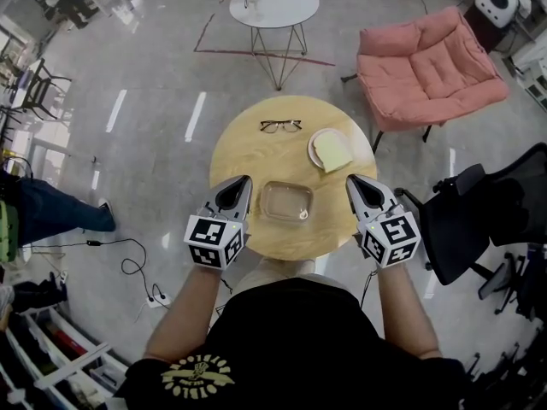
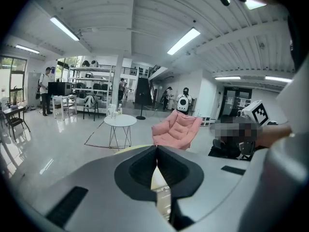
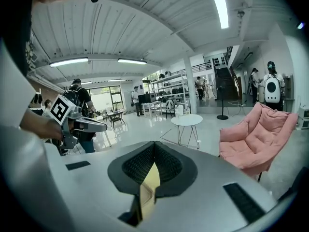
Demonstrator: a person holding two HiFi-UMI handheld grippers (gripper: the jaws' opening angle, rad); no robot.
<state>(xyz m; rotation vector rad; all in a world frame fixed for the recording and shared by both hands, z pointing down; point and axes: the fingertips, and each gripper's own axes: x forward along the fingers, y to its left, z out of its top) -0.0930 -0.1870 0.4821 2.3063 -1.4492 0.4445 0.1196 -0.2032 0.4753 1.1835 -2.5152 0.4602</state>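
The left gripper (image 1: 233,196) is clenched, its jaws meeting at the tips with nothing between them, as the left gripper view shows. The right gripper (image 1: 366,193) is likewise pressed shut and empty. Both hover over the near part of the round wooden counter (image 1: 244,156), well apart from each other. Between them lies a shallow clear tray (image 1: 286,201), just to the right of the left gripper and just to the left of the right gripper, touched by neither. A small pale thing rests in the tray's corner nearest the right gripper, though what it is cannot be made out. Ahead of the right gripper stands a plate (image 1: 316,142) with a slice of bread (image 1: 334,153) on it. Ahead of the left gripper and farther off lie a pair of glasses (image 1: 280,125).
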